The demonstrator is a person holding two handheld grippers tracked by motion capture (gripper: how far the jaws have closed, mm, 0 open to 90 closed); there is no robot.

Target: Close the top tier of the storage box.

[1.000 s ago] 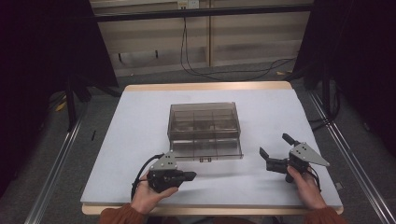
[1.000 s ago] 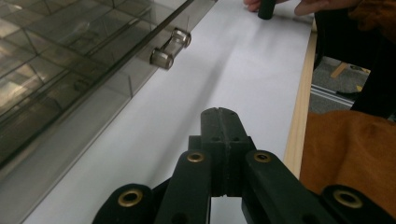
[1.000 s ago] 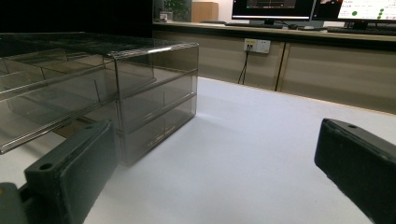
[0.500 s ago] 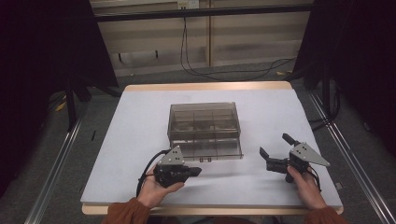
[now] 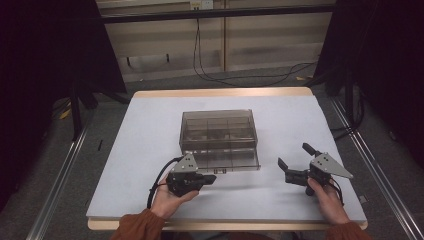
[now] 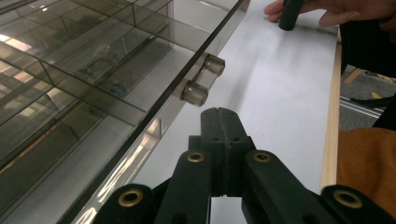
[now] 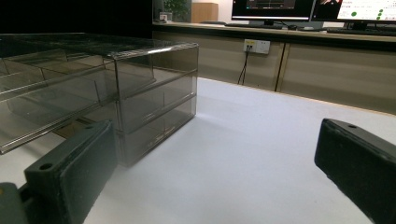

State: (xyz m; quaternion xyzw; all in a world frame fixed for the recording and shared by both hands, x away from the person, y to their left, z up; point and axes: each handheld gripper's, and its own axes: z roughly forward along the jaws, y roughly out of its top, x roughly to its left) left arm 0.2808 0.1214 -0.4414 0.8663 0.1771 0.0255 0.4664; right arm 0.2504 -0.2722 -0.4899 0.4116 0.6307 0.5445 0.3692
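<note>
Sat near the middle of the white worktop (image 5: 150,150): a smoky clear drawer box (image 5: 218,131), divided inside into compartments, its lowest drawer (image 5: 235,162) drawn out a little toward the near edge. Carried on that drawer's front: a small clear handle (image 6: 202,81) on two round posts.

Held low at about 7 o'clock from the box: the left gripper (image 5: 207,178), fingers pressed tight together with nothing between them, aimed toward 3 o'clock along the drawer front. Seen in the left gripper view just short of the handle, tips near it but apart, handle lying at about 11 o'clock of the tips.

Held at about 4 o'clock from the box, well clear of it: the right gripper (image 5: 290,165), fingers spread wide and empty, pointing toward 9 o'clock at the box's near right corner. In the right gripper view, box at about 10 o'clock beyond the left finger (image 7: 70,172), bare worktop between the two fingers.
</note>
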